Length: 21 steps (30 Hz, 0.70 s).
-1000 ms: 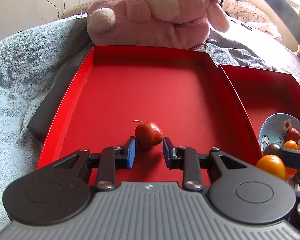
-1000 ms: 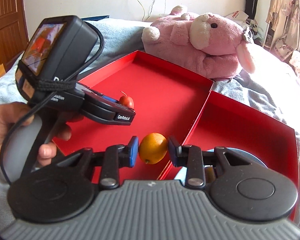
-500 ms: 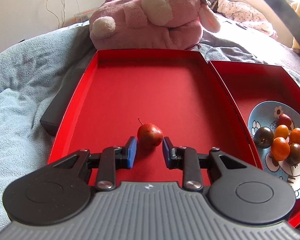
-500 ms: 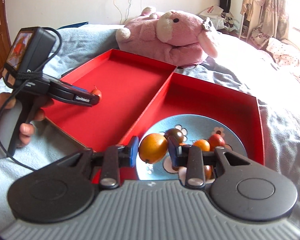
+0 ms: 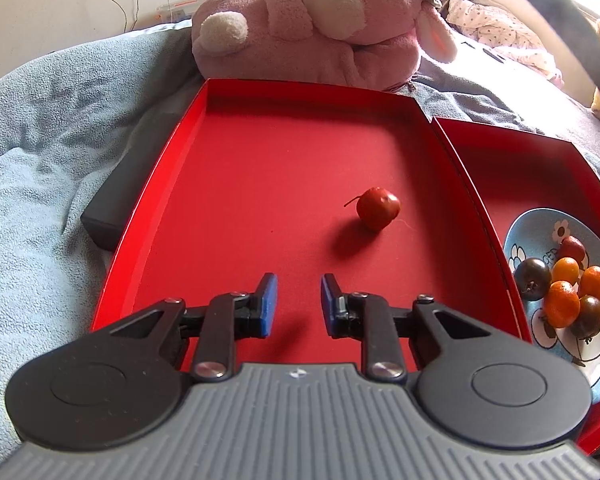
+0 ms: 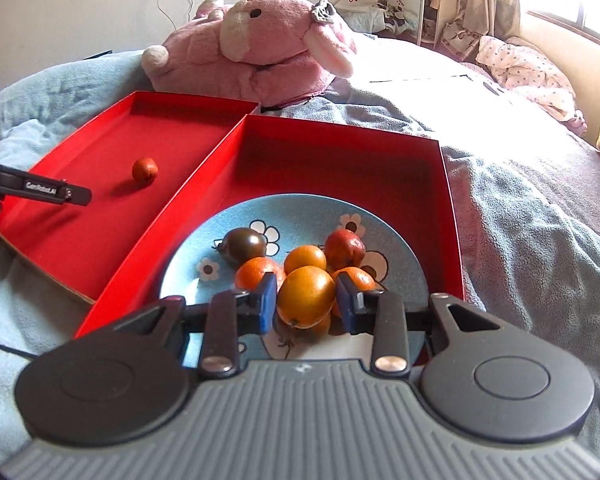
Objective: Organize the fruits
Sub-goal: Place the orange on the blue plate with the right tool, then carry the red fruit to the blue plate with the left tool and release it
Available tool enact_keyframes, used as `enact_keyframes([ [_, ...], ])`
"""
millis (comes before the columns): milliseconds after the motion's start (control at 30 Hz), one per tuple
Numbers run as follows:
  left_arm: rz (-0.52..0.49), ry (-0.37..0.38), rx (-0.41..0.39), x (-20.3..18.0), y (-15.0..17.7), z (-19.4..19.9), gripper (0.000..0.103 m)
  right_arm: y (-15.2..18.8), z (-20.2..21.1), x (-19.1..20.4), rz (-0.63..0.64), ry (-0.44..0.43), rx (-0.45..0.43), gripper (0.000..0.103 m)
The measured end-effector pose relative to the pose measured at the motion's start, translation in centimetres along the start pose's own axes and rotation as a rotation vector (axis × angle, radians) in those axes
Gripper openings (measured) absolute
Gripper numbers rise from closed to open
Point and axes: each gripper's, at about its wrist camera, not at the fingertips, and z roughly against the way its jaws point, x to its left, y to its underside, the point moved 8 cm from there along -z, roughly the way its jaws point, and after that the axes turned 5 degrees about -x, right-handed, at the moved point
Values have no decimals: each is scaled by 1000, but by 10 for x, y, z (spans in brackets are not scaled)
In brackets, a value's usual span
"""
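A small red fruit with a stem (image 5: 378, 208) lies alone in the left red tray (image 5: 260, 128); it also shows in the right wrist view (image 6: 144, 169). My left gripper (image 5: 299, 304) is open and empty, back from the fruit and to its left. My right gripper (image 6: 306, 300) is shut on an orange fruit (image 6: 306, 296) and holds it just above the blue flowered plate (image 6: 228, 220) in the right red tray (image 6: 340, 140). On the plate lie several orange, red and dark fruits (image 6: 304, 258).
A pink plush toy (image 6: 256, 48) lies behind the trays on a blue-grey blanket (image 5: 40, 160). A black box (image 5: 116, 196) sits along the left tray's outer wall. The left gripper's finger (image 6: 56, 194) reaches over the left tray.
My left gripper let the red fruit go and pulled back and left. My right gripper carried the orange fruit from the tray divider over to above the plate.
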Motion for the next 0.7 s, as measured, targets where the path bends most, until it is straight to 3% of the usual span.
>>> enact_keyframes([
  [100,0,44,-15,-5,-4,3,31,0,-16,-3,-9,11,15,36],
  [200,-13,62,-24,-13,-13,1,53,3,-20,-2,-15,9,20,38],
  [233,-10,62,-29,-14,-17,1,55,3,-19,-2,-18,5,12,39],
  [367,-13,99,-29,-29,-35,-7,55,5,-10,-3,-18,-1,-28,39],
  [700,-184,159,-47,-70,-73,-59,55,4,14,-1,-48,-70,-85,39],
])
